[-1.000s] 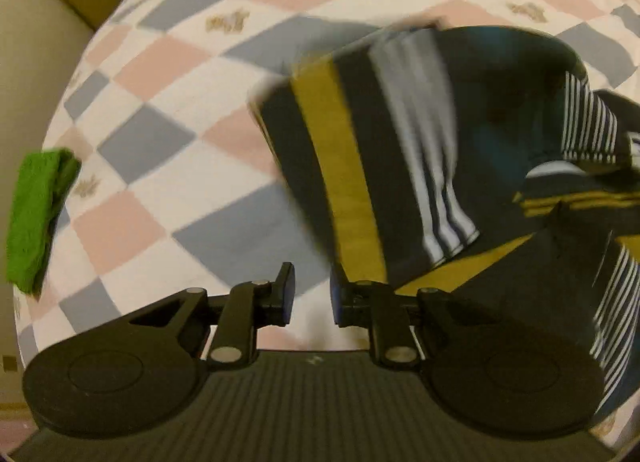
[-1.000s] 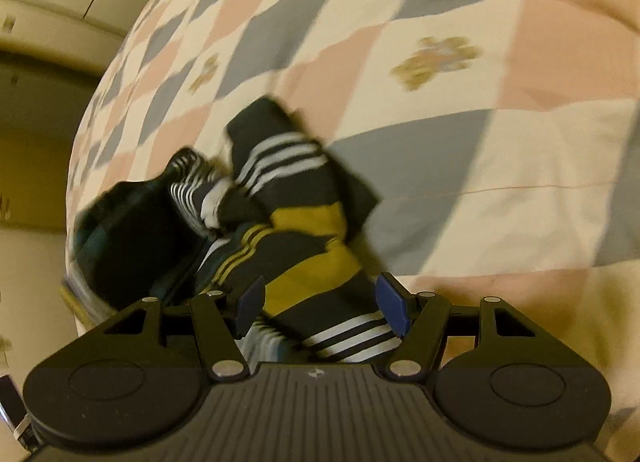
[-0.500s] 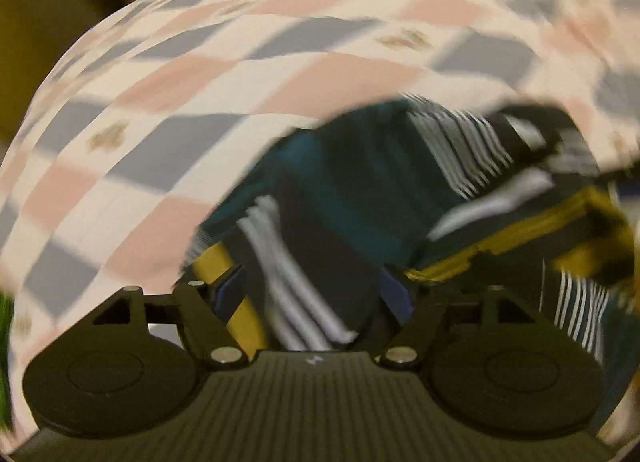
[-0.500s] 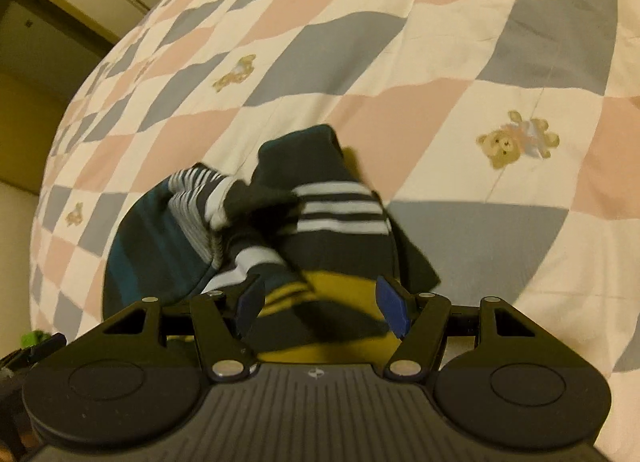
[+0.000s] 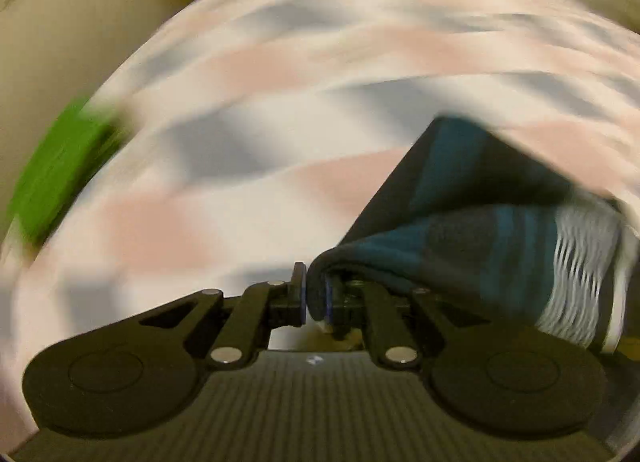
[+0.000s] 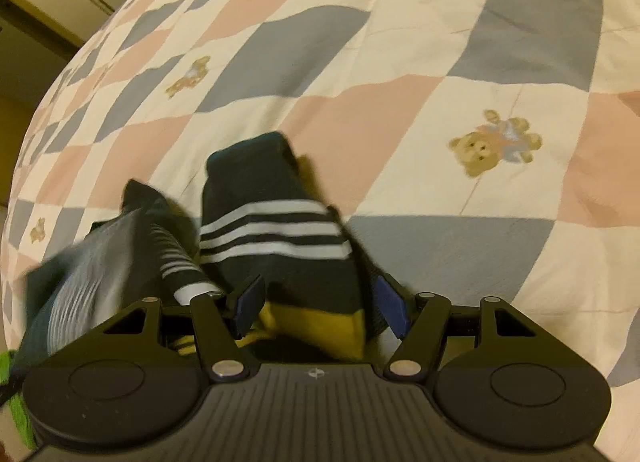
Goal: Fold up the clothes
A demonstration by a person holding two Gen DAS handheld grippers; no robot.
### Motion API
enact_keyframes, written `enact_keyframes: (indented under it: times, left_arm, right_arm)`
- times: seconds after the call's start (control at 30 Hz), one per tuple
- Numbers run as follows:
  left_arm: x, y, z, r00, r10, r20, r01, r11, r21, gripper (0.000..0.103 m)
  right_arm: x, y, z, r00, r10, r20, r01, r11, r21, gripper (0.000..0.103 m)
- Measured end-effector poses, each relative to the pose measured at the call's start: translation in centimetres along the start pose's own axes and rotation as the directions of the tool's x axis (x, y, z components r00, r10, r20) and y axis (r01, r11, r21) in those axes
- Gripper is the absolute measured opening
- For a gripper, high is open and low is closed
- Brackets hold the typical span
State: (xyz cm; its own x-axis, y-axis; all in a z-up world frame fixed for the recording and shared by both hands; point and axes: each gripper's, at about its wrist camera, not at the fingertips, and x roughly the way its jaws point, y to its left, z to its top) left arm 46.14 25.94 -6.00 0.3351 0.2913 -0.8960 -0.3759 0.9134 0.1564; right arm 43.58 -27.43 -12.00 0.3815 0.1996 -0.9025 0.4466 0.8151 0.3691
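Striped garment [image 6: 276,246]: dark knit with white, yellow and teal bands, bunched on the checked bed quilt [image 6: 460,61].

Left claw [image 5: 315,298]: pressed together, pinching a teal-and-dark fold of the garment; cloth trails away to its right and far side. View heavily blurred.

Right claw [image 6: 320,306]: spread, with the yellow-banded part lying between its fingers; contact cannot be told. The garment's long axis runs from near to far, straight ahead of this claw.

Green cloth [image 5: 56,177]: far left, well apart.
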Motion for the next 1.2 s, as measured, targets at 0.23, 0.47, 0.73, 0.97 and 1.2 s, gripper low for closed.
enact_keyframes:
  times: [0.23, 0.47, 0.73, 0.97, 1.2]
  left_arm:
    - [2.3, 4.5, -2.0, 0.98, -0.013, -0.198, -0.022, 0.984, -0.177, 0.04]
    - [1.7, 4.3, -3.4, 0.965, -0.069, -0.253, 0.03, 0.987, -0.156, 0.035]
    - [-1.0, 0.6, -2.6, 0.97, -0.174, -0.17, 0.172, 0.985, -0.025, 0.035]
    - [-1.8, -3.2, -4.8, 0.922, -0.316, -0.223, 0.34, 0.937, 0.078, 0.038]
    - [-2.1, -4.8, -8.3, 0.859, -0.418, -0.295, 0.452, 0.89, 0.054, 0.055]
  right_arm:
    - [1.2, -0.2, 1.3, 0.999, 0.035, 0.009, -0.035, 0.999, -0.005, 0.064]
    - [3.0, 0.7, 1.7, 0.994, 0.111, -0.004, -0.111, 0.993, -0.03, 0.017]
    - [-7.0, 1.3, 0.0, 0.957, 0.108, 0.269, -0.077, 0.99, -0.122, 0.01]
    - [-11.3, -6.1, 1.1, 0.955, -0.155, 0.254, 0.132, 0.985, 0.108, 0.046]
    - [-9.7, -3.9, -5.2, 0.991, 0.113, 0.074, -0.12, 0.989, 0.09, 0.059]
